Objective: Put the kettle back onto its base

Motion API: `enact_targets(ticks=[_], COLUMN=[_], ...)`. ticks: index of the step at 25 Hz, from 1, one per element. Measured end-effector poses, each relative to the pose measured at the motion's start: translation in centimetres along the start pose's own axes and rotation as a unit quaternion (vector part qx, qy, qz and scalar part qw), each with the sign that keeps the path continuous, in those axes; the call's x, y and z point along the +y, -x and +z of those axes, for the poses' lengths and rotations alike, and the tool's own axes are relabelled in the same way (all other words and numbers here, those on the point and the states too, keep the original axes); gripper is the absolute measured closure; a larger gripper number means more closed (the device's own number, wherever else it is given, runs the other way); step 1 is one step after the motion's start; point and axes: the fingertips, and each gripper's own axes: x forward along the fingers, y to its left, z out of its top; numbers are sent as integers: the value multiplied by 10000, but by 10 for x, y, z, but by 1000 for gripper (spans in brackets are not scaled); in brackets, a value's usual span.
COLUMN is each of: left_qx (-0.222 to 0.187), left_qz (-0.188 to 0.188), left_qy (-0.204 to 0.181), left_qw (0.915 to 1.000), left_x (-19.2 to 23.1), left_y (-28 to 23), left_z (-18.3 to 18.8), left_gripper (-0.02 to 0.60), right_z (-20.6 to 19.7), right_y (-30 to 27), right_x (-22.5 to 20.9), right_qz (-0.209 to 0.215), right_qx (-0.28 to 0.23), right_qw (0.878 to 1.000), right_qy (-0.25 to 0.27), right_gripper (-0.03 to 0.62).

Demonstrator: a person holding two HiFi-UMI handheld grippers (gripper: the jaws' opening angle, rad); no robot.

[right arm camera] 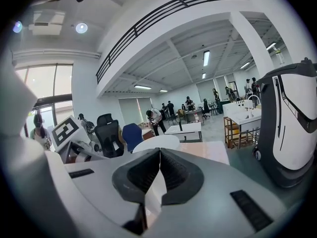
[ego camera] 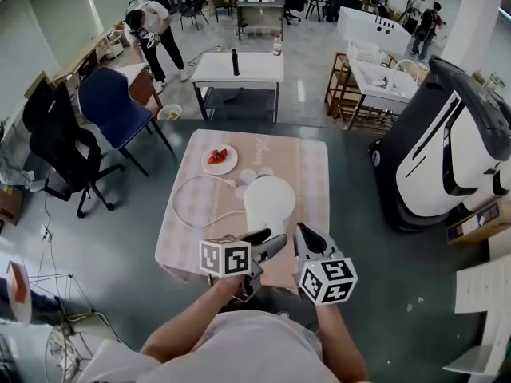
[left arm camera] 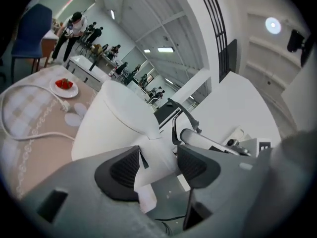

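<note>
The white kettle (ego camera: 269, 200) stood upright on the cloth-covered table (ego camera: 307, 166), towards its near edge. Its base was not visible as a separate thing. A white cord (ego camera: 192, 206) looped across the cloth on the left and ran in towards the kettle's foot, so the base probably sat under it. On that reading the kettle was already set down, and the step in hand was letting go.

The left gripper (ego camera: 270, 242) was at the near side of the kettle. Its jaws stood apart around the handle (left arm camera: 156, 155), with a thin dark gap on one side, so the fingers looked released rather than clamped. The next move called for drawing that gripper straight back towards the near edge without catching the handle or tipping the kettle.

The right gripper (ego camera: 306, 238) hung just to the right, its jaws pressed together on nothing.

Only the left gripper view showed the handle between the pads. The head view gave only the top of that gripper, but it alone showed the whole cord and the plate (ego camera: 219, 159) of red fruit at the far left. The right gripper view showed little of the kettle beyond a white curve above its jaws.
</note>
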Motion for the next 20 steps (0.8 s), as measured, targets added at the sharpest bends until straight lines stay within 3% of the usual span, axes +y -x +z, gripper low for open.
enact_targets(ticks=[8,15,20], left_qx=[-753,-824,-941], left_qz=[771,1202,1408], left_qy=[-857,-1680,-1989], left_qw=[9905,9750,9653], left_x=[-6,-23,-34], left_y=[17,18,17], left_z=[24,27,25], left_gripper=[498,566,574], right_z=[1,4,7], right_y=[13,24,33], right_x=[10,15,19], right_qz=[253,442,562], right_qx=[-3,-6,-40], right_qw=[9996,9988,9978], right_qy=[108,193,354], right_gripper=[589,589,589])
